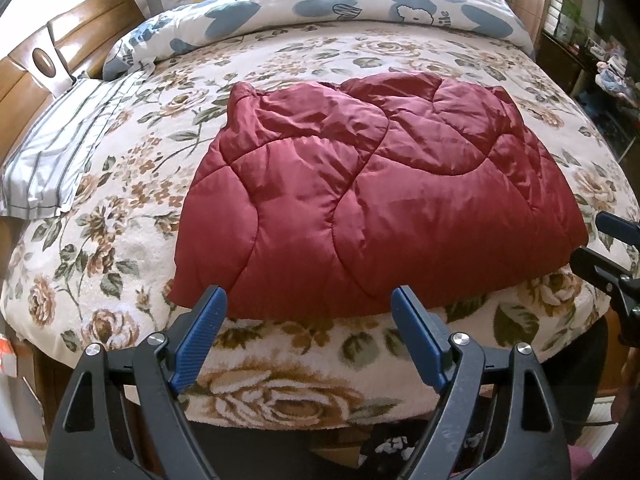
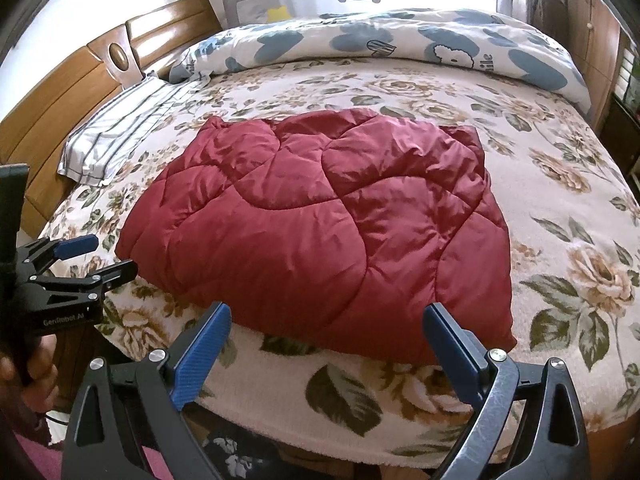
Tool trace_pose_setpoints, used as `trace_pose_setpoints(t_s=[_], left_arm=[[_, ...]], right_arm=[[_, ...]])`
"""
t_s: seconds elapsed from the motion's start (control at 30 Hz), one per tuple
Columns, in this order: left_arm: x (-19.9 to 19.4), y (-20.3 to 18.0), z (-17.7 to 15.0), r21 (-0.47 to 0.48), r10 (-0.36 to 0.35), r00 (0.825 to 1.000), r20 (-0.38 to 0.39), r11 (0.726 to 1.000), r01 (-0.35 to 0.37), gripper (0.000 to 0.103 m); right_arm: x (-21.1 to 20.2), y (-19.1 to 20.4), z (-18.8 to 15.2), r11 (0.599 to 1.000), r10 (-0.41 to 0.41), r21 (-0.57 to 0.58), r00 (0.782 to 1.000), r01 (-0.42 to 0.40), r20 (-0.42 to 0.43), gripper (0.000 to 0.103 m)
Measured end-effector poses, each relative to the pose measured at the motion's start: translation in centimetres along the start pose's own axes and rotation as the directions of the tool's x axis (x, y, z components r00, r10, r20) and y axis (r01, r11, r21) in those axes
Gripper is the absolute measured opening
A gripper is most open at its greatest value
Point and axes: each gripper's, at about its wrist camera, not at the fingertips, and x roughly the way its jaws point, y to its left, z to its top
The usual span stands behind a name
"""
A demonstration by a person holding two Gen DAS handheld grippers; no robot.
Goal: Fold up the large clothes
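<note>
Dark-red quilted padded garment folded into a puffy rectangle, lying mid-bed on cream floral fleece blanket, near front edge. Left gripper w/ blue-padded fingers spread wide, hovering just off garment's near edge, not touching. Right gripper likewise spread, empty, poised at near edge; its tips also visible at right in left wrist view. Grey-striped white pillow at left by wooden headboard. White duvet w/ blue heart print bunched along far side, grey rail behind it.
</note>
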Motion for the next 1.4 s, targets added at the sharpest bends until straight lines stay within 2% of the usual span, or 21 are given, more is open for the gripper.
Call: trace_pose_setpoints(t_s=[0.67,1.4], left_arm=[[0.8,-0.3,1.0,0.012,0.013,1.000,0.001,1.000,-0.013,0.085],[1.3,-0.9,1.8,0.032,0.034,0.999,0.029,0.999,-0.035,0.085]], right_arm=[[0.9,-0.1,1.3,1.000,-0.001,0.000,1.000,0.001,0.010,0.097],[0.9,-0.2,1.3,1.000,-0.003,0.001,1.000,0.003,0.009,0.097]])
